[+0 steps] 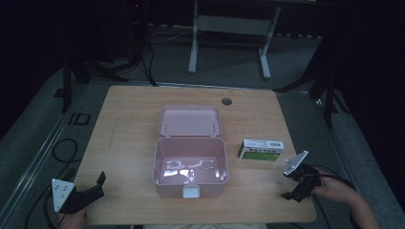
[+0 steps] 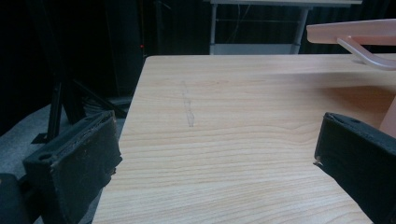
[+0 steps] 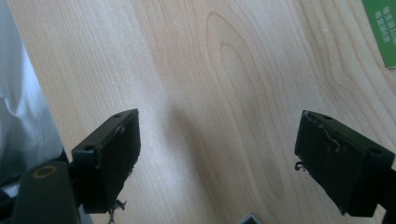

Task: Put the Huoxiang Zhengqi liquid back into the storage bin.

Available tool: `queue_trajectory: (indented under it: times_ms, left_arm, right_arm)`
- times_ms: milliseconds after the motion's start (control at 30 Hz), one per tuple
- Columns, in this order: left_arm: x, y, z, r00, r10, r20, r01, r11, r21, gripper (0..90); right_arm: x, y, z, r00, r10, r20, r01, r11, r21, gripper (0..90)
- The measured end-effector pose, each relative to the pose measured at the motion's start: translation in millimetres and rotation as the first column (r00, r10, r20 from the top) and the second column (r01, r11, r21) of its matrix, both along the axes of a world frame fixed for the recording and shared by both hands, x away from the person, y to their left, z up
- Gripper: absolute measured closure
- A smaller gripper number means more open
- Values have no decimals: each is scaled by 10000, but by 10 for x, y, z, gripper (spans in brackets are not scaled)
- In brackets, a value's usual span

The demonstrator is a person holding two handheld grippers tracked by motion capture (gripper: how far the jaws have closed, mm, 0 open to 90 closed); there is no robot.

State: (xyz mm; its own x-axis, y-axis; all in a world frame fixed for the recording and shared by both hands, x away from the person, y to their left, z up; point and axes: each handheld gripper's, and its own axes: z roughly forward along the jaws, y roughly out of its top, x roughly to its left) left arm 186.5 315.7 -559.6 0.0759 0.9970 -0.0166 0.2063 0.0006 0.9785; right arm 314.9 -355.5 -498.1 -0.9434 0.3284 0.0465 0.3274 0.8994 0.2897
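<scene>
High view, near edge first: left hand-held gripper (image 1: 90, 191) at the lower left of the frame, over the bench (image 1: 129, 143) corner, its grey three-cornered plate toward the frame edge. Right hand-held gripper (image 1: 298, 188) at the lower right, held by a hand (image 1: 334, 188) coming in from the bottom right corner; it sits just inside the bench's right edge. Neither touches anything.

Left gripper view: jaws stand wide apart, bare wood grain between them, nothing held. Pink lid edge (image 2: 355, 30) with its handle shows at the upper right of that frame.

Right gripper view: jaws also wide apart, bare bench (image 3: 224, 70) between them, nothing held. A slice of the green box (image 3: 384, 32) shows at the upper right corner; pale cloth along the left edge.

Middle of the high view: pink storage box (image 1: 190, 164), open, centred on the bench, with a pale latch (image 1: 192, 192) on its near wall. Something clear and glinting lies on its floor; cannot tell what. The lid (image 1: 190, 120) is folded back flat on the bench behind it.

Right of the pink box, apart from it: a small green and white box (image 1: 261, 150) lying flat, near the right hand-held gripper but not touching it.

Farther back: round grommet hole (image 1: 226, 101) near the bench's far edge. Beyond, a white table frame (image 1: 229, 28) on dark floor, cables at the left.
</scene>
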Motion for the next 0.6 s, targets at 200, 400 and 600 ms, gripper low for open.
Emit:
queue_trajectory:
  times_ms: [200,400,600]
  left_arm:
    - [-2,3,1,10000,-26,1,26,10000,-6,2]
    - [-3,4,1,10000,-28,16,28,10000,-10,2]
    - [-5,5,1,10000,-25,22,25,10000,-33,2]
  right_arm:
    - [42,169,70,9972,325,-678,-398,9932,-1098,132]
    - [96,357,100,9913,466,-1233,-725,9739,-2153,135]
    - [93,547,119,9841,1089,-1400,-1449,9488,-2805,134]
